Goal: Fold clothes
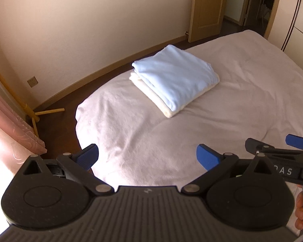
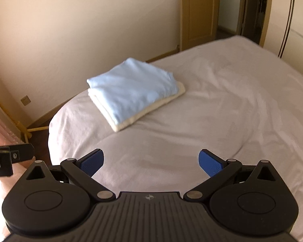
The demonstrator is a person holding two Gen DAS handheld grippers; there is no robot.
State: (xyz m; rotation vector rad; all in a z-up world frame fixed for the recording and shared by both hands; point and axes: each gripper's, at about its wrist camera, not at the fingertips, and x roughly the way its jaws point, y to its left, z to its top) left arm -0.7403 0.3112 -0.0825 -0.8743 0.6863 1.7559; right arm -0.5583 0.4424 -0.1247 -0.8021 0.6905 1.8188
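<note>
A folded light-blue garment lies squarely on top of a folded cream one, forming a neat stack on the bed. My left gripper hovers open over the near part of the bed, well short of the stack, holding nothing. In its own view my right gripper is likewise open and empty, equally far back from the stack. The right gripper's fingers show at the left wrist view's right edge, and part of the left gripper shows at the right wrist view's left edge.
The bed has a wrinkled white cover. Dark floor runs between bed and cream wall. A pink curtain and a wooden stand sit at left. A wooden door stands beyond. A hand grips the right tool.
</note>
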